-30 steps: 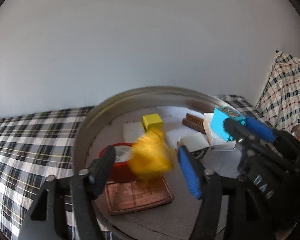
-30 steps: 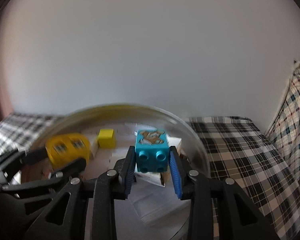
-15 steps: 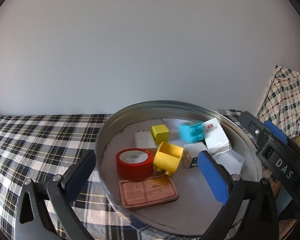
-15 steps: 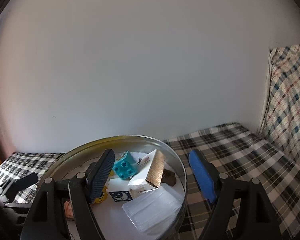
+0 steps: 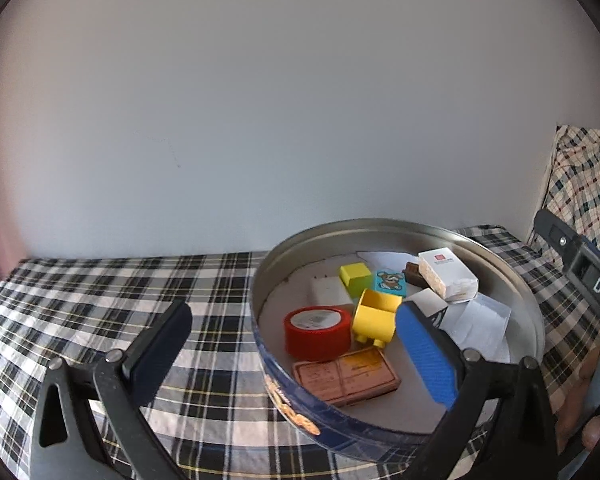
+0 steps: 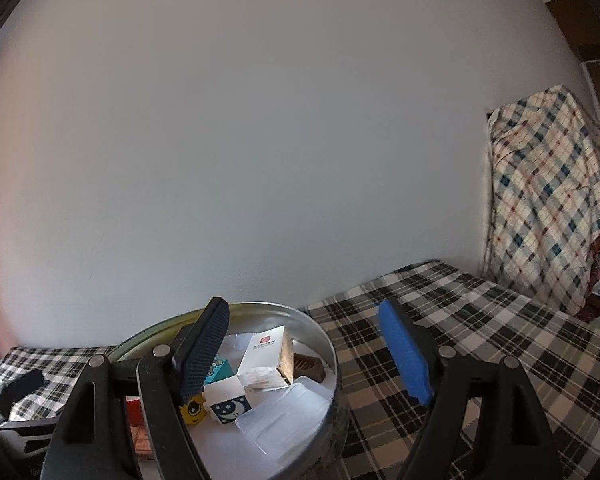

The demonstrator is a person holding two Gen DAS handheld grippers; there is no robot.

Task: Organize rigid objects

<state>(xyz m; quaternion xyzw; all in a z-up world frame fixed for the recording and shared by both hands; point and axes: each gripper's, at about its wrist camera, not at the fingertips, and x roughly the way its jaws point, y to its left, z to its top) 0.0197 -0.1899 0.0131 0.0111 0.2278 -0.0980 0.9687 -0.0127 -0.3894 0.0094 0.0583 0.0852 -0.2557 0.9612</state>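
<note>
A round metal tin [image 5: 384, 226] sits on the plaid cloth and also shows in the right wrist view [image 6: 320, 330]. In it lie a red tape roll [image 5: 318, 336], a yellow toy block [image 5: 376, 320], a small yellow cube [image 5: 354, 278], a teal block [image 5: 390, 283], a white carton [image 5: 446, 276], a brown card [image 5: 346, 376] and a clear plastic lid [image 6: 284, 416]. My left gripper [image 5: 296, 356] is open and empty, held back from the tin's near left rim. My right gripper [image 6: 300, 356] is open and empty, above the tin's right rim.
Plaid cloth [image 5: 100, 304] covers the surface left of the tin and to its right [image 6: 480, 344]. A plain wall stands right behind. A plaid-draped object [image 6: 544, 200] stands at the far right. The right gripper's body [image 5: 580, 264] shows at the left view's right edge.
Both grippers opened and let go: the yellow toy block and the teal block now lie in the tin. Both grippers pulled back and up, away from the tin.
</note>
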